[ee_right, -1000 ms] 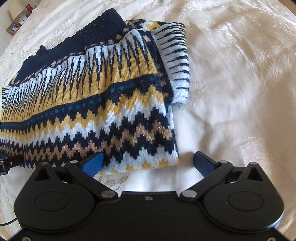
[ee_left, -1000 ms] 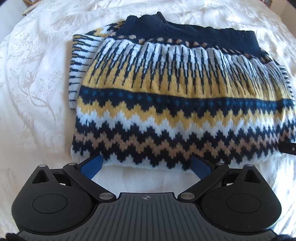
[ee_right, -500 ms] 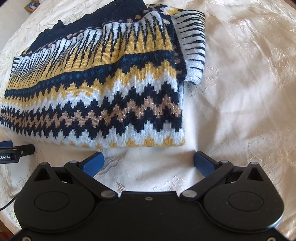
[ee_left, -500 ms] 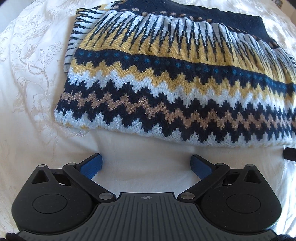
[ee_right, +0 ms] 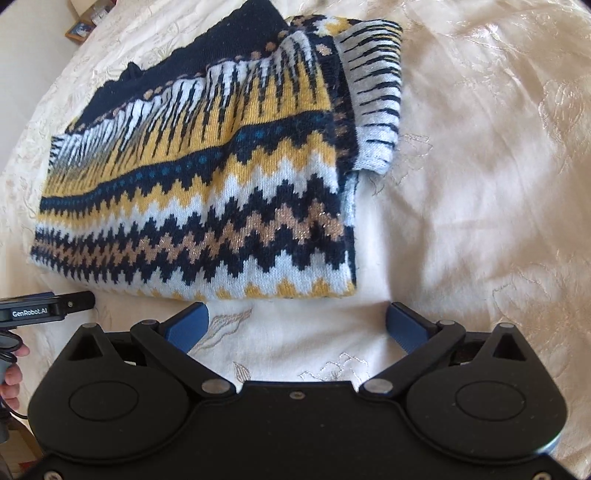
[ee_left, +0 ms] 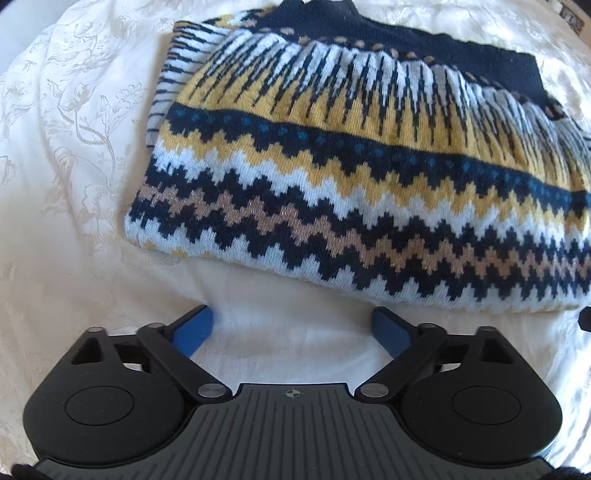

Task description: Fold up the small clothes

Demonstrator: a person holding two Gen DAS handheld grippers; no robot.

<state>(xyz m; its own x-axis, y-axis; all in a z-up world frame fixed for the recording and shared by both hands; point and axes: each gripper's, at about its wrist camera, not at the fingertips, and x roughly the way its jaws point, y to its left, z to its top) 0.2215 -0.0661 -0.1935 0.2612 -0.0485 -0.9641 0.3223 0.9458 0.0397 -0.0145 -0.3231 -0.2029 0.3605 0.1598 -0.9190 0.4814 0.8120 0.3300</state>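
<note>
A folded knit sweater [ee_left: 351,177] with navy, yellow, white and tan zigzag bands lies flat on the cream cloth; it also shows in the right wrist view [ee_right: 207,192]. A striped cuff [ee_right: 373,96] sticks out at its right side. My left gripper [ee_left: 291,325] is open and empty, a short way in front of the sweater's near edge. My right gripper [ee_right: 297,321] is open and empty, just in front of the sweater's near right corner, not touching it.
A cream embroidered cloth [ee_right: 480,184] covers the whole surface. The left gripper [ee_right: 44,308] and the person's hand show at the left edge of the right wrist view. A small box [ee_right: 79,29] sits on the floor at far left.
Both grippers have drawn back from the sweater's near edge, which lay between the fingers a second ago. The sweater lies still.
</note>
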